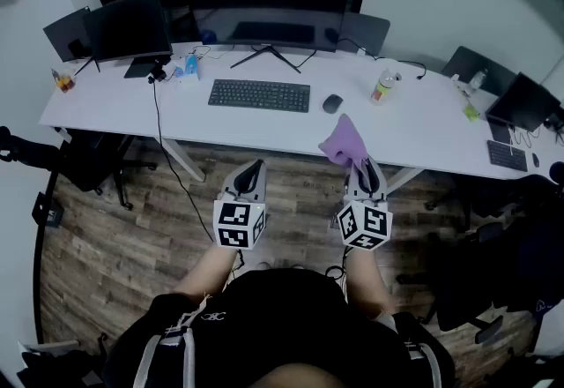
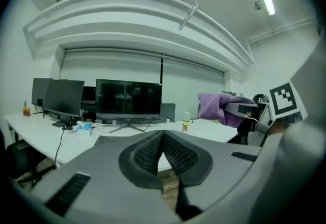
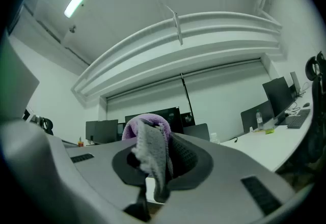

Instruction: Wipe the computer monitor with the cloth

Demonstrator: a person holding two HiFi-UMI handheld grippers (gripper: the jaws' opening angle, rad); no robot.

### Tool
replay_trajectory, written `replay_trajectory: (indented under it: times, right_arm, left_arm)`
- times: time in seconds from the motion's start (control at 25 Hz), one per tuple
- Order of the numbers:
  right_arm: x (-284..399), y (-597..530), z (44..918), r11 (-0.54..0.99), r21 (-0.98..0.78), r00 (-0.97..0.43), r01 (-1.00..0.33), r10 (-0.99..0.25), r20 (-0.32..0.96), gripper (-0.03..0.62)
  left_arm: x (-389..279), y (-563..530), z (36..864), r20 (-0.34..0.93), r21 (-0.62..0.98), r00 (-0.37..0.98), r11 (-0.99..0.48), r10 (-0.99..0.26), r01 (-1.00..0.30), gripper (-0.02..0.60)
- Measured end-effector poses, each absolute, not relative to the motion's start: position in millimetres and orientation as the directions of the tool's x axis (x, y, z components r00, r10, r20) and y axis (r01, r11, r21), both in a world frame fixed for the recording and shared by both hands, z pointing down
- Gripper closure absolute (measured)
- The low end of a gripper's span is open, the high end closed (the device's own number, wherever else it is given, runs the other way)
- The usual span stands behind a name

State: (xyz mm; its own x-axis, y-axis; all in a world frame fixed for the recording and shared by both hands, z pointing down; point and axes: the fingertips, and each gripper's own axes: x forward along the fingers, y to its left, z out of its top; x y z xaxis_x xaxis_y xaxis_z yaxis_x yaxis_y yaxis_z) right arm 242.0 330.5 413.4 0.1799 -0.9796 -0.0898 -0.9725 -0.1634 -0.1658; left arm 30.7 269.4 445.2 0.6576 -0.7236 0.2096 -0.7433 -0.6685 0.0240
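Observation:
The wide dark monitor (image 1: 264, 11) stands at the back of the white desk (image 1: 414, 126), behind a black keyboard (image 1: 259, 95); the left gripper view shows the monitor (image 2: 128, 100) straight ahead. A purple cloth (image 1: 343, 142) sticks up from my right gripper (image 1: 366, 173), which is shut on it, in front of the desk's near edge. In the right gripper view the cloth (image 3: 151, 147) hangs between the jaws and hides most of the monitor. My left gripper (image 1: 251, 175) is shut with nothing in it, over the floor beside the right one; its pads (image 2: 175, 154) meet.
A mouse (image 1: 331, 103) and a bottle (image 1: 382, 86) lie right of the keyboard. Smaller monitors (image 1: 129, 26) stand at the desk's left, with a cable (image 1: 167, 148) hanging to the wooden floor. Office chairs (image 1: 75, 161) stand left and right. Another monitor (image 1: 522, 101) is at far right.

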Motion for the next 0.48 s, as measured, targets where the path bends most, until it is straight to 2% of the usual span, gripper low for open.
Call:
replay_trajectory:
  times: [0.48]
  right_arm:
    - [199.9,310.4,412.5,-0.122,-0.171,0.138,-0.978,-0.987,-0.08,0.526]
  left_arm:
    - [-9.4,258.2,442.6,0.189,0.032,0.655,-0.662,-0.731,-0.748,0.568]
